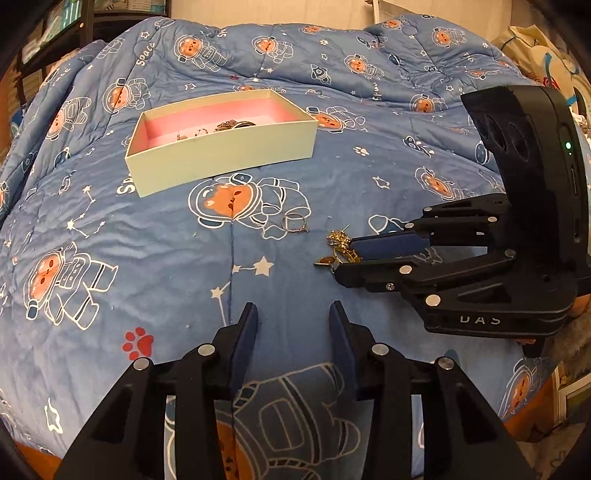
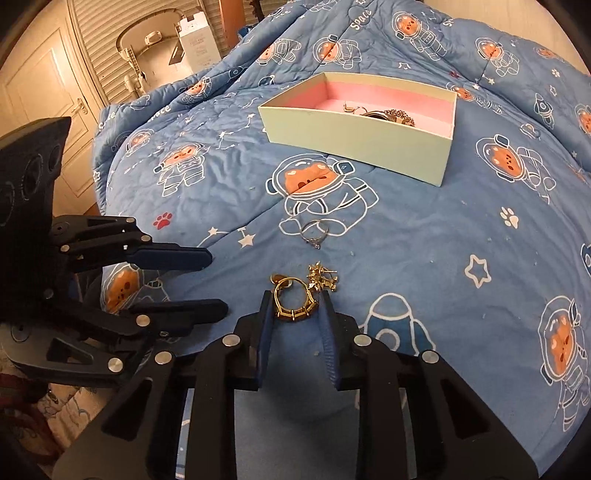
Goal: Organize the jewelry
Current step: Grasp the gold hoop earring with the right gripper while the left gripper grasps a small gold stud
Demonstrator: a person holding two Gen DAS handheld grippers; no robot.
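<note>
A pale green box [image 1: 221,162] [image 2: 354,144] with a pink lining sits on the blue quilt and holds several jewelry pieces. A silver ring [image 1: 294,223] [image 2: 314,232] lies on the quilt in front of it. My right gripper [image 2: 295,297] [image 1: 345,258] is shut on a gold ring [image 2: 293,302], its pads against both sides. A small gold spiky piece [image 2: 321,277] [image 1: 340,236] lies just beyond the fingertips. My left gripper [image 1: 293,310] [image 2: 216,282] hangs to the left of the right one, open over bare quilt with nothing between its fingers.
The blue quilt [image 1: 147,258] with astronaut bears covers the whole bed. A cupboard door and a white carton [image 2: 195,40] stand beyond the bed's far left. A dark shelf [image 1: 55,33] and a printed bag [image 1: 546,55] flank the bed.
</note>
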